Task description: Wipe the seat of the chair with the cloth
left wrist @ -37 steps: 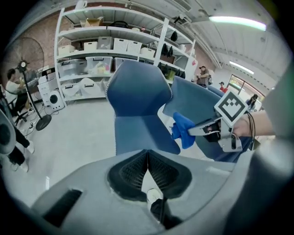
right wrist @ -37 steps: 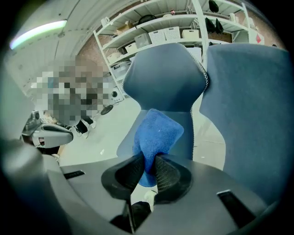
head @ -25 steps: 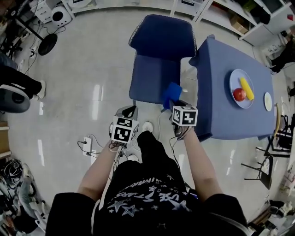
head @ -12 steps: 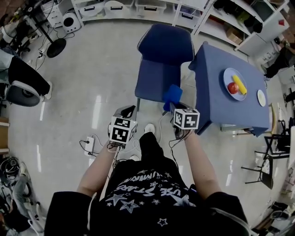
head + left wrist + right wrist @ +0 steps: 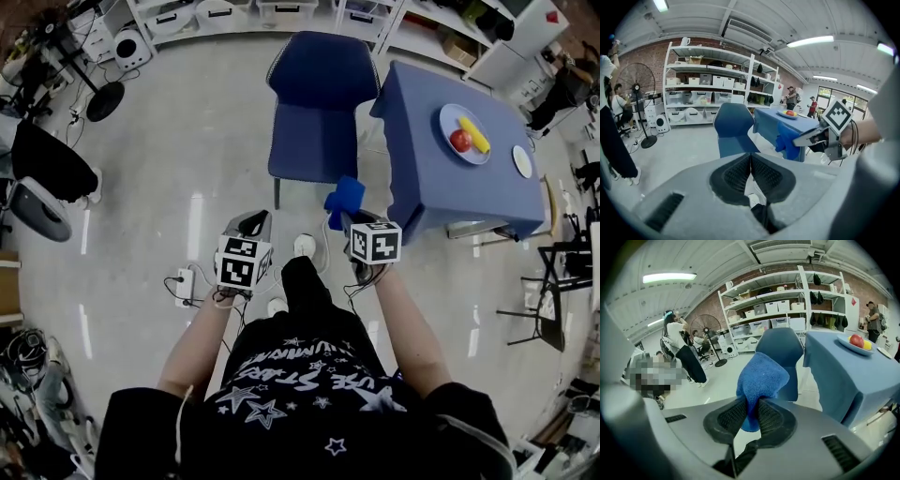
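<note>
A blue chair (image 5: pixel 317 112) stands on the pale floor ahead of me, its seat (image 5: pixel 311 145) facing me and its back (image 5: pixel 323 67) beyond. It shows in the left gripper view as the chair (image 5: pixel 732 132) and in the right gripper view as the chair (image 5: pixel 783 355). My right gripper (image 5: pixel 345 217) is shut on a blue cloth (image 5: pixel 344 199), which bulges above the jaws as the cloth (image 5: pixel 760 380), short of the seat's front edge. My left gripper (image 5: pixel 251 226) is held lower left of the chair, jaws pressed together with nothing between them.
A table under a blue cover (image 5: pixel 455 164) stands right of the chair, with a plate (image 5: pixel 466 134) holding an apple and a banana. Shelving (image 5: pixel 708 93) lines the far wall. A fan (image 5: pixel 637 91), a power strip (image 5: pixel 184 285) and people stand at the left.
The chair and table have drawn slightly farther up the head view as I shifted back. Both grippers sit a little lower; the right one still grips the cloth.
</note>
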Demonstrator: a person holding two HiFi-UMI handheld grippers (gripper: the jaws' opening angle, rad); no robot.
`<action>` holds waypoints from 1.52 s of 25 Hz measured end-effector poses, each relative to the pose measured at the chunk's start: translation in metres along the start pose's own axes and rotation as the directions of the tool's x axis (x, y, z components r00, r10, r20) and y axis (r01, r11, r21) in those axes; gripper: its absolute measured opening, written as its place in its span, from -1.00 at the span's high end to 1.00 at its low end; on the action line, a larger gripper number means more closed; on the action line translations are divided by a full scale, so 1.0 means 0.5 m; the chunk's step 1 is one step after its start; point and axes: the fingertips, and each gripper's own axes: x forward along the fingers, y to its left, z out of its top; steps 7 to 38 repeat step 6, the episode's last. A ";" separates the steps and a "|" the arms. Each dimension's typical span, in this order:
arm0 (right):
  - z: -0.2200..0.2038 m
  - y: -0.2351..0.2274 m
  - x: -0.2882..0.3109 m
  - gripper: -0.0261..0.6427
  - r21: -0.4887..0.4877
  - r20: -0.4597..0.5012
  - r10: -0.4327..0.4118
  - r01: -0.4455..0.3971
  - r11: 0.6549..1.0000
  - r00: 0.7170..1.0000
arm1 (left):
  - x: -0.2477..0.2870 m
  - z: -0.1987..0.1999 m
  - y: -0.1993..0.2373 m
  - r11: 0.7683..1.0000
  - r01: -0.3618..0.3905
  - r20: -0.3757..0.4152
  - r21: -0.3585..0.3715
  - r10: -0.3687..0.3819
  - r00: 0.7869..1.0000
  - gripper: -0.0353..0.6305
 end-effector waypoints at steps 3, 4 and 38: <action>-0.007 0.001 -0.001 0.76 -0.014 0.000 0.004 -0.004 1.000 1.000 | -0.002 -0.009 -0.008 1.000 -0.003 0.003 -0.004 0.003 1.000 0.83; -0.008 0.005 -0.003 0.76 -0.018 0.003 0.007 -0.007 1.000 1.000 | -0.004 -0.011 -0.010 1.000 -0.002 0.004 -0.003 0.002 1.000 0.83; -0.010 0.012 -0.010 0.76 -0.027 0.011 0.014 -0.013 1.000 1.000 | -0.009 -0.015 -0.016 1.000 0.000 0.008 0.001 0.000 1.000 0.83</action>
